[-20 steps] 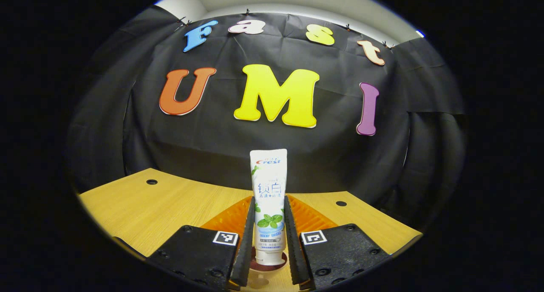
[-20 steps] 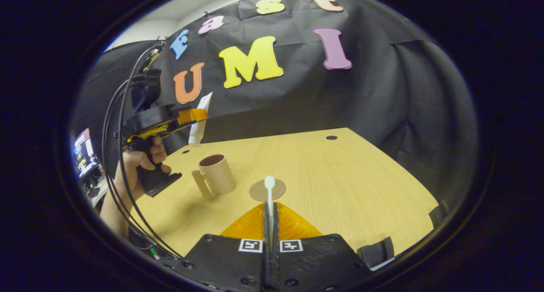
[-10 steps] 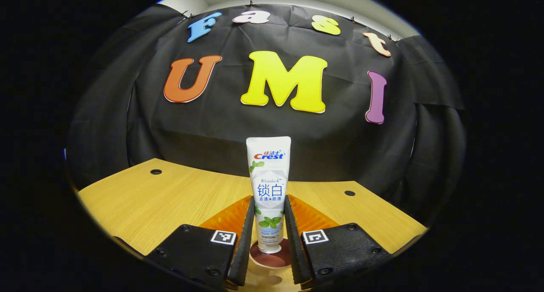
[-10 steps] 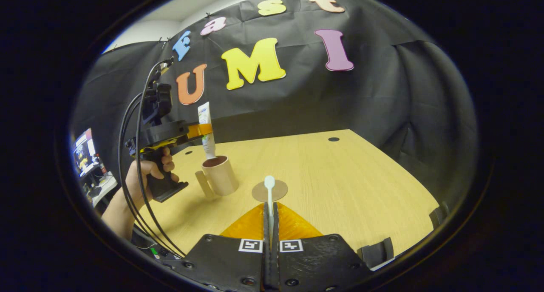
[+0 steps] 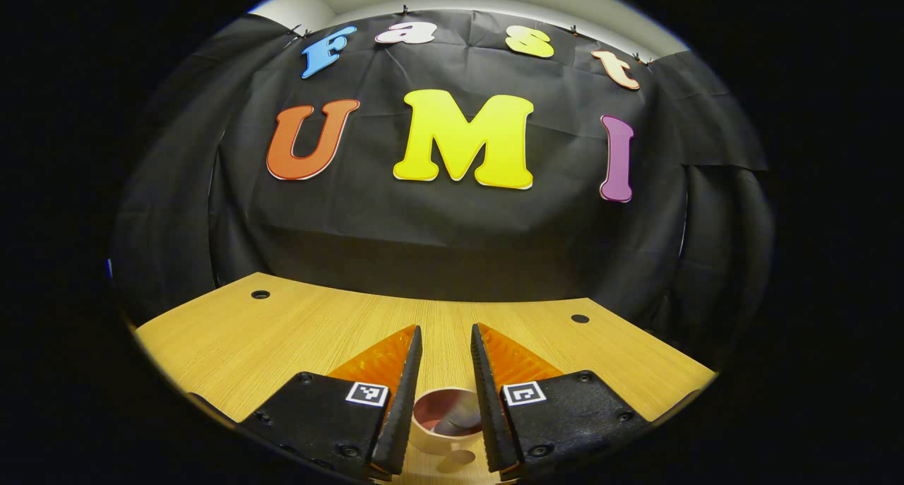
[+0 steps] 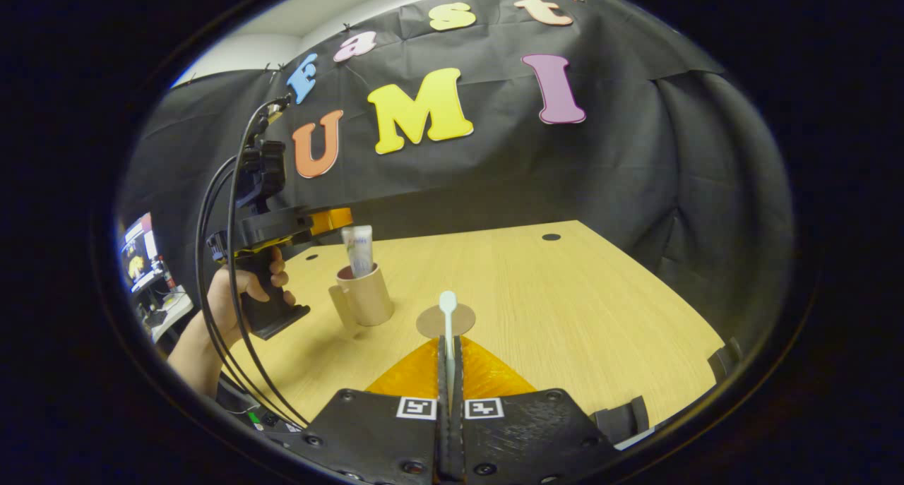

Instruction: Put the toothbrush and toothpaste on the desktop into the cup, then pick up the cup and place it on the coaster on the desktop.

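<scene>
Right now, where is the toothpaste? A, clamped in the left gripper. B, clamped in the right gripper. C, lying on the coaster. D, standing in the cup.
D: in the right gripper view the toothpaste stands in the cup, and the left gripper hangs open above that cup with nothing between its fingers.

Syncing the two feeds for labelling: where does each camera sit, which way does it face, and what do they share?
Left gripper view: rides the left gripper, above the cup, facing the back wall across the desktop; own fingers spread apart.
Right gripper view: rides the right gripper, facing across the desktop toward the coaster; own fingers pinch the toothbrush. A hand holds the left gripper at far left.
Shared: cup with the toothpaste in it, desktop, back wall.
</scene>
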